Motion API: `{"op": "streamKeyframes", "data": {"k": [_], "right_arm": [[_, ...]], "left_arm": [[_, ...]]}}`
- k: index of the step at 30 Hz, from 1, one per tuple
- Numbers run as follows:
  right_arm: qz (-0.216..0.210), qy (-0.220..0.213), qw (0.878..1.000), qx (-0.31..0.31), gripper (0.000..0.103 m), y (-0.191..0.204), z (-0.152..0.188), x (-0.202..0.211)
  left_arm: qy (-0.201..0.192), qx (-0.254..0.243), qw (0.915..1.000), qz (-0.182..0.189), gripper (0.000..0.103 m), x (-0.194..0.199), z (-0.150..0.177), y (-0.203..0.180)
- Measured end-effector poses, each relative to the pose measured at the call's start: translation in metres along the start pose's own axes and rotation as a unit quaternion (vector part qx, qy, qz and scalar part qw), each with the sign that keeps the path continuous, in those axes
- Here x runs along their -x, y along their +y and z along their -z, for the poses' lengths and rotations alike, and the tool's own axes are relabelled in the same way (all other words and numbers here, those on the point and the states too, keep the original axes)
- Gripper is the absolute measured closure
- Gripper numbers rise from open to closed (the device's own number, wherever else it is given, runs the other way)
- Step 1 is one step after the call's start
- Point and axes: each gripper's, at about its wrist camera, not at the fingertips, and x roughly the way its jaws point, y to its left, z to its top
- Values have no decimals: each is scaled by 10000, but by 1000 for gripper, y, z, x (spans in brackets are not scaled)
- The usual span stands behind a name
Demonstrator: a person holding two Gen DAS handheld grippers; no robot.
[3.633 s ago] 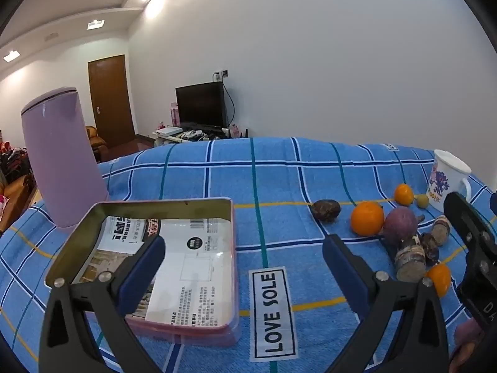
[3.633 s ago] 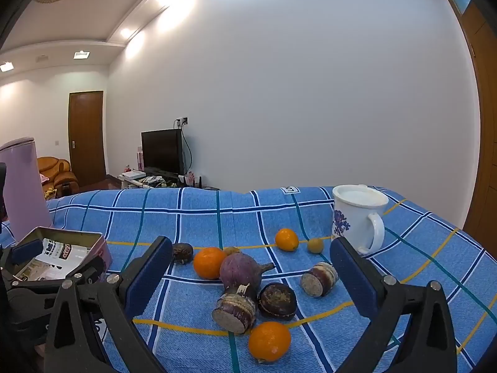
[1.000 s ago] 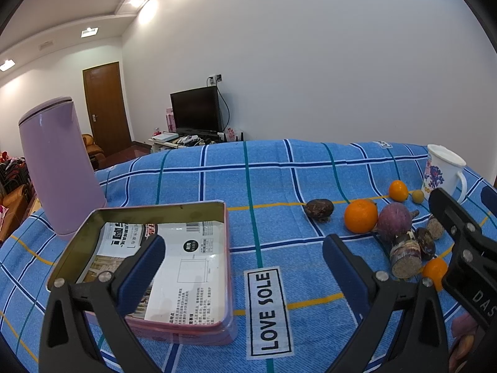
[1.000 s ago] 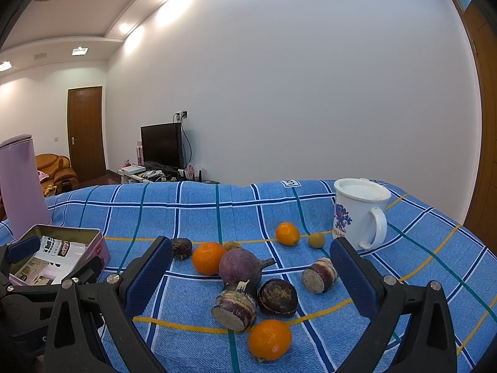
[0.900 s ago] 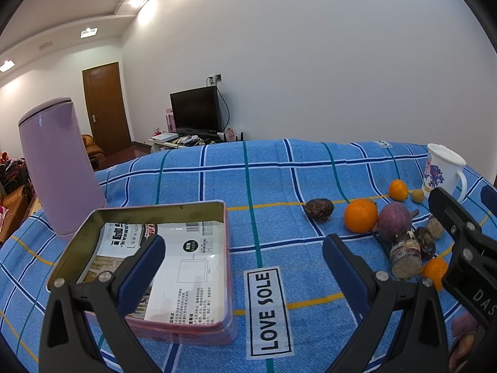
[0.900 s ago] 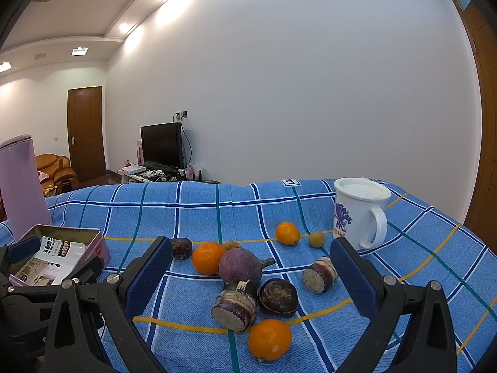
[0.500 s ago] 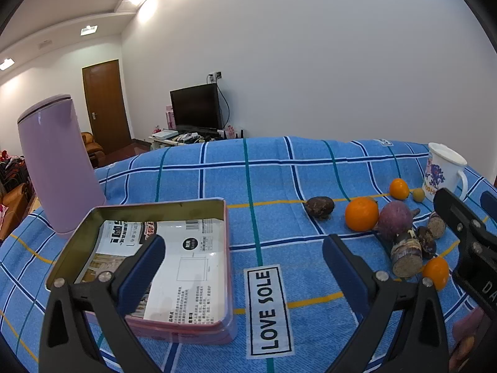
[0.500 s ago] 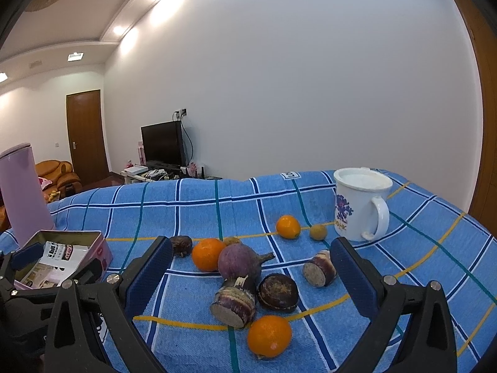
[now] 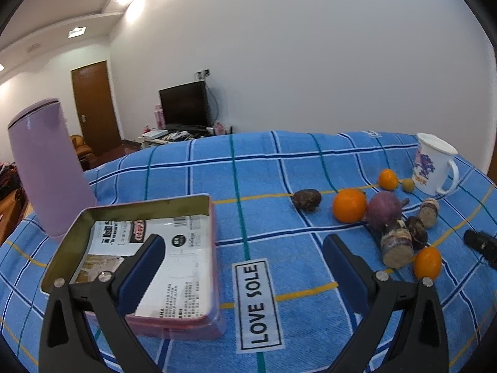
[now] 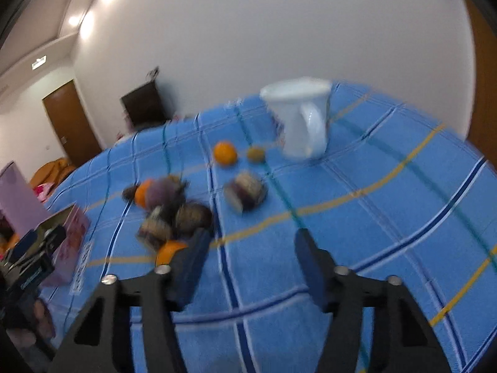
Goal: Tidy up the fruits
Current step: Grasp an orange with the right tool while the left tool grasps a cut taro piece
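The right hand-held gripper (image 10: 251, 253) goes for the fruit with nothing in it yet.

Its jaws are closing on empty air above the blue cloth on the worktop (image 9: 264, 174). The left hand-held gripper (image 9: 242, 261) is wide open and empty, by the tin box (image 9: 139, 211). The fruits lie in a bunch: a big orange (image 9: 349, 205), a small orange (image 9: 427, 262) and brown ones. They are round, so a bump could roll them away or hit the white mug (image 10: 299, 118).

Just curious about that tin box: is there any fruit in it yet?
No, the tin holds only printed paper; the oranges lie out on the blue cloth.
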Motion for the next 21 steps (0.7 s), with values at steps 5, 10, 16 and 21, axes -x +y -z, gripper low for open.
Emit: {"op": "streamKeyframes", "data": {"k": [5,10,16,21], "right_arm": [[-561,438,9963,474,47,33,0,-16],[-488,1118,9878,973,47,67,6,-58],[-273,1068,9847,1351,63,71,8,-59],[-179,528,9959,708,63,32,-10,-41]], "left_arm": [[-68,-192,9995,238,0,4,0,-7],[-79,-319,9984,469,2,5,0,-12],[117,-449,9965,699,11,1,1,-23],[478,-440,9907,1196,16,-4,-1,-43]]}}
